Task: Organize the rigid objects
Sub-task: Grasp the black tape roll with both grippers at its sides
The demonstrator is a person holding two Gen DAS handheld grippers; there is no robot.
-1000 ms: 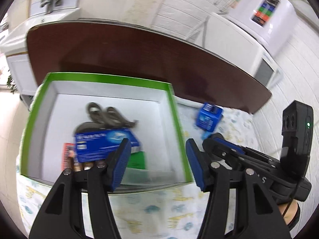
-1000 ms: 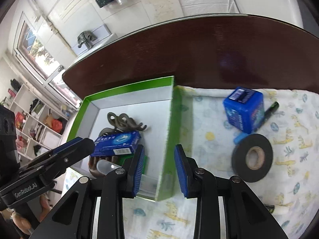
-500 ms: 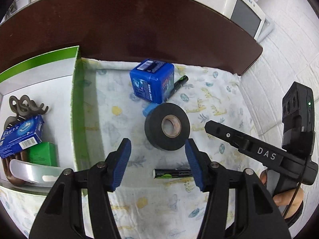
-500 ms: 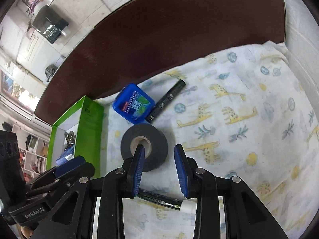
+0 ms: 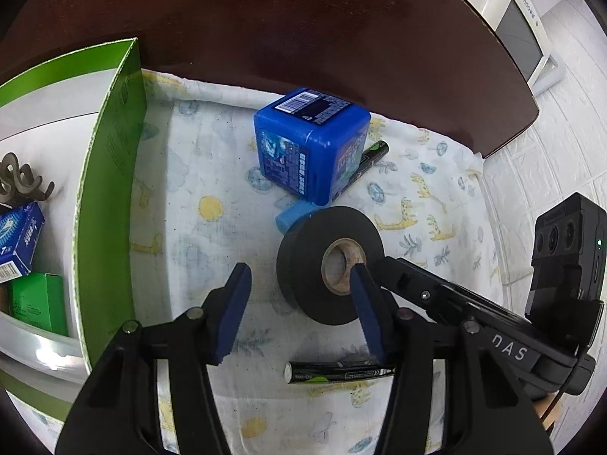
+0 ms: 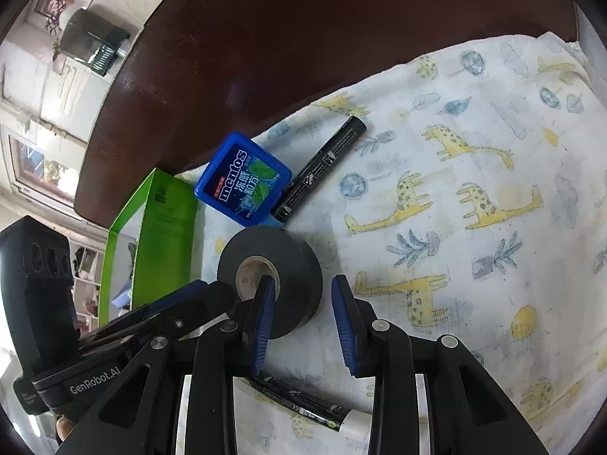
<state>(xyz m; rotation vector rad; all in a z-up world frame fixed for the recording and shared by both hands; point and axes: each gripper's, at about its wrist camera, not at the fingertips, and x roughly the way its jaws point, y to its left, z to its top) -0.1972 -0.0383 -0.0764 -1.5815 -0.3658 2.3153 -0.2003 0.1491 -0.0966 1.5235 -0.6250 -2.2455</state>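
Observation:
A black tape roll (image 5: 303, 265) (image 6: 296, 261) lies flat on the giraffe-print cloth (image 6: 474, 121). My left gripper (image 5: 299, 303) is open; its right fingertip is over the roll's core and its left one hangs off the roll's left side. My right gripper (image 6: 303, 318) is open too, left fingertip over the core, right one past the outer rim. Neither pair of pads presses on the tape. Behind the roll stands a blue mint box (image 5: 311, 144) (image 6: 242, 178) with a black marker (image 5: 370, 157) (image 6: 322, 167) beside it. A second marker (image 5: 341, 371) (image 6: 303, 402) lies under the grippers.
A green-walled box (image 5: 110, 197) (image 6: 167, 235) stands at the left, holding a hair clip (image 5: 19, 178), a blue carton (image 5: 19, 242) and a green carton (image 5: 38, 299). A small blue block (image 5: 294, 216) touches the mint box. Dark brown tabletop (image 5: 303, 38) lies beyond the cloth.
Both grippers have swung from over the green box to the right and down, and now hang close over the tape roll. The objects have not moved.

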